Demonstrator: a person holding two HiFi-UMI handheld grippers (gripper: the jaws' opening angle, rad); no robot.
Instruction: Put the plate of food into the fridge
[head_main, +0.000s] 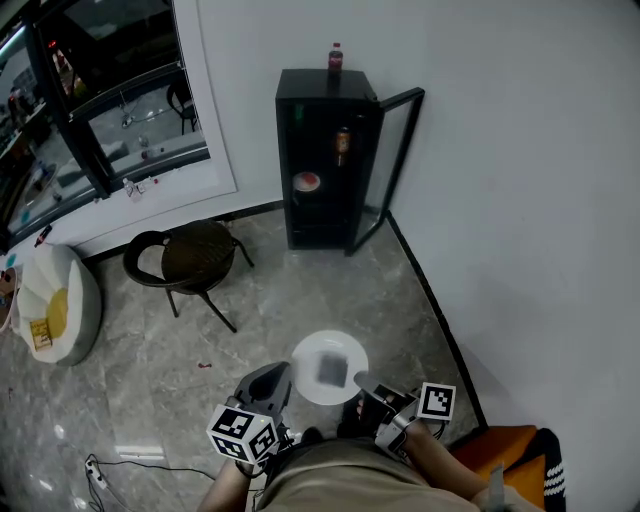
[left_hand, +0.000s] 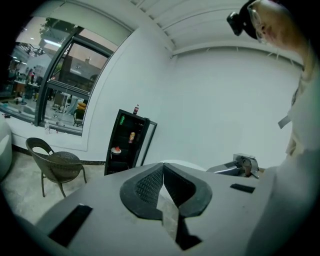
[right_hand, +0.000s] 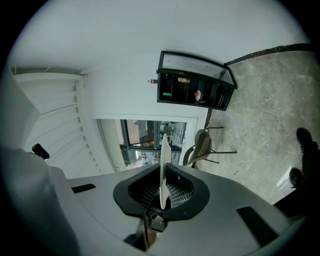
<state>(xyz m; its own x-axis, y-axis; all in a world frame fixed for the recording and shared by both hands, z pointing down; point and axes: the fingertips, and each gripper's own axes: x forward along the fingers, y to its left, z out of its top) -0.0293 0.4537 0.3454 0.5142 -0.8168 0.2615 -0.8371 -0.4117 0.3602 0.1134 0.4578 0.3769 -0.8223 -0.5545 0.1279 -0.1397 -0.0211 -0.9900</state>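
Observation:
A white plate (head_main: 318, 349) with a grey slab of food (head_main: 331, 368) is held level in front of me, low over the floor. My left gripper (head_main: 285, 378) is shut on its left rim and my right gripper (head_main: 362, 382) on its right rim. In the right gripper view the plate (right_hand: 163, 150) stands edge-on between the shut jaws of the right gripper (right_hand: 162, 172). The left gripper (left_hand: 162, 175) shows its jaws pinched together on the rim. The black fridge (head_main: 325, 160) stands ahead against the white wall, its glass door (head_main: 395, 165) swung open to the right.
Inside the fridge are a small plate with red food (head_main: 306, 182) and a can (head_main: 342, 145); a bottle (head_main: 335, 57) stands on top. A dark wicker chair (head_main: 195, 258) is left of the path. A white bag (head_main: 50, 300) lies far left, an orange object (head_main: 500, 445) at lower right.

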